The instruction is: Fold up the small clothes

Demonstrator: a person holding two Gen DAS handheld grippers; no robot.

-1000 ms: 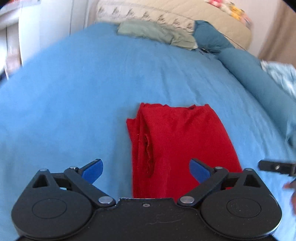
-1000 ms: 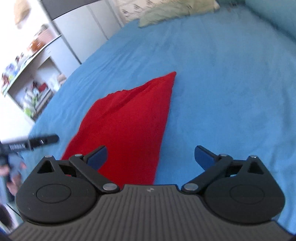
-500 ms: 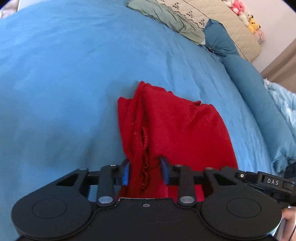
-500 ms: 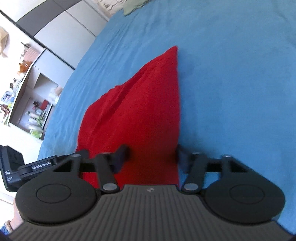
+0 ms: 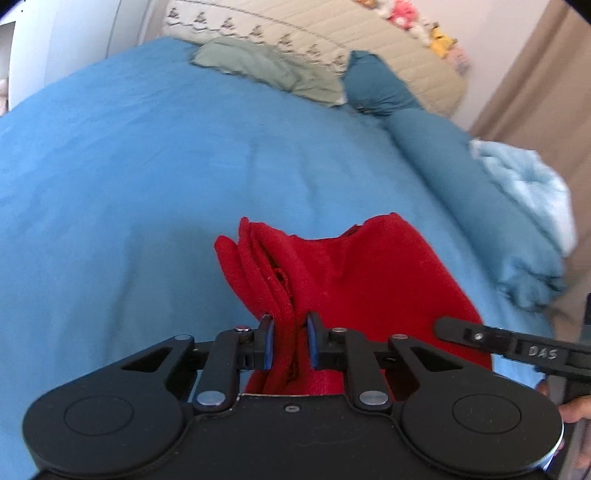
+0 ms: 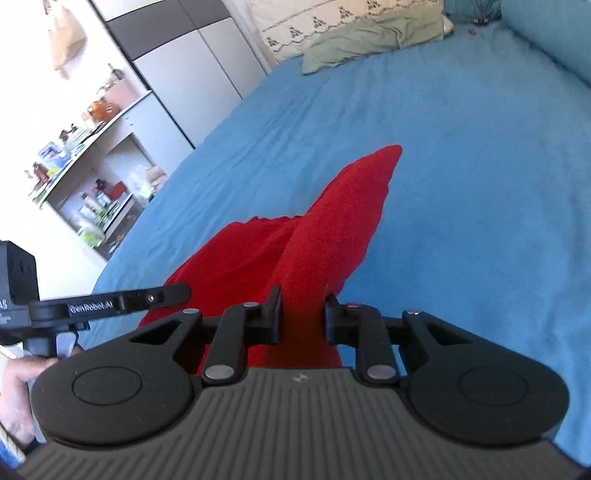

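A red folded garment lies on the blue bedspread. My left gripper is shut on the garment's near left edge, where several layers bunch up. My right gripper is shut on the near right edge of the same red garment, which rises in a ridge toward its far corner. The near edge is lifted off the bed. The right gripper's arm shows at the right of the left wrist view. The left gripper's arm shows at the left of the right wrist view.
A green cloth and a patterned cream pillow lie at the head of the bed. A teal bolster and a light blue blanket run along the right side. White shelves with clutter stand left of the bed.
Both grippers went from open to shut on the garment's near edge. They have since lifted that edge, so the cloth now rises in folds.
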